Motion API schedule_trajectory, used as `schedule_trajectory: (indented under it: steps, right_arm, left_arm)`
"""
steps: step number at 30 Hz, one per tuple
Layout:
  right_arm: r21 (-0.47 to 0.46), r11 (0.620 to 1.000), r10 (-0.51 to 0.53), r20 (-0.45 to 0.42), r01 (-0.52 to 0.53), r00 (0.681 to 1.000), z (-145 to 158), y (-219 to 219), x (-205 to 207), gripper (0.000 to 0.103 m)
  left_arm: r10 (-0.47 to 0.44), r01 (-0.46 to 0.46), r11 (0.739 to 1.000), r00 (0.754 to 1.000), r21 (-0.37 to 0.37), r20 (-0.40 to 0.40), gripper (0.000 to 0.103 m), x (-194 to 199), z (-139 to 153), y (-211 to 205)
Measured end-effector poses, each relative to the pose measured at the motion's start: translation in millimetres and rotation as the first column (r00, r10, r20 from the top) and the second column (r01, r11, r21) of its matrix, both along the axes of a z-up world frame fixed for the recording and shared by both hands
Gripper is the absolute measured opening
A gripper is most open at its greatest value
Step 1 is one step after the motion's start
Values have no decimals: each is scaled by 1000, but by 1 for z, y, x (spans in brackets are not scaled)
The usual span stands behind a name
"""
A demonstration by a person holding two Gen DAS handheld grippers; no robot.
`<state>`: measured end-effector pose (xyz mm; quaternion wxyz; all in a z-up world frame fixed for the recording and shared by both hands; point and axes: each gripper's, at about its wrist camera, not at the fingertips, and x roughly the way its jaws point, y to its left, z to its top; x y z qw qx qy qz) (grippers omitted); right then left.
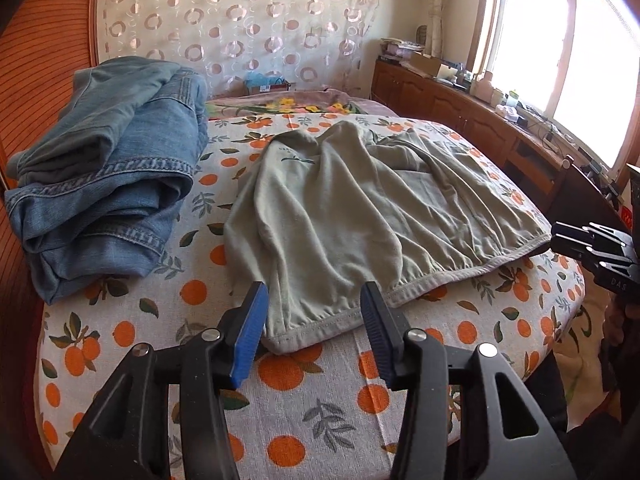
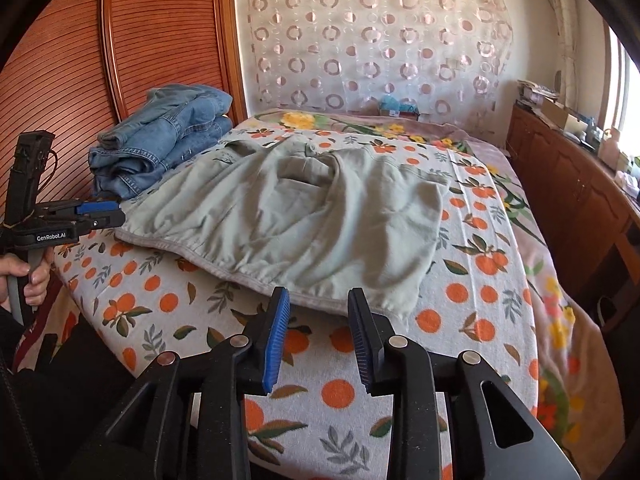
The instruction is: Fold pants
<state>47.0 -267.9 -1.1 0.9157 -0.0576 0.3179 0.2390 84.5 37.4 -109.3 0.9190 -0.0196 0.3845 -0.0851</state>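
The left gripper (image 1: 314, 320) had its fingers (image 1: 250, 336) spread wide at the bottom centre, straddling the near corner of the pale green pants (image 1: 360, 208) at the waistband, with nothing pinched. The right gripper (image 2: 318, 328) was likewise spread, at the hem's lower edge. The pants lay rumpled mid-frame on the orange-print bed (image 1: 320, 400). Only the right view showed a hand (image 2: 32, 276) gripping the left tool's handle; folded jeans (image 1: 108, 184) sat in the left view's upper left.
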Motion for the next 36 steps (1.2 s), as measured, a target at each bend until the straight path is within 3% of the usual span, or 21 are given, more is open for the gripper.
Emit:
schedule_trajectory:
  steps: [11,17,21,27,32,36]
  right_arm:
    - [-35,998,-45,15,45,999,-1,-2,89,33]
    - [-38,998,-54,-28,53,998,-14,3,142,33]
    - [-55,998,-41,-48,38,998,-22,12,170,33]
    - [-58,998,-9,-96,3,995,-32,21,202,33]
    - [-94,996,2,-92,-11,996,-31,20,211,42]
    - [-118,993,11,-83,-20,996,-31,27,211,46]
  left_arm:
    - [-35,33,999,999,36,39,49,76,29,0]
    - [-30,30,997,1000,65,-8,48,127,31,3]
    - [-34,39,995,998,91,-55,36,159,28,0]
    - [-23,41,989,992,143,-126,31,200,15,-4]
    - [-13,50,979,982,199,-187,26,221,-1,-8]
    - [-11,57,974,979,220,-206,14,232,-5,-9]
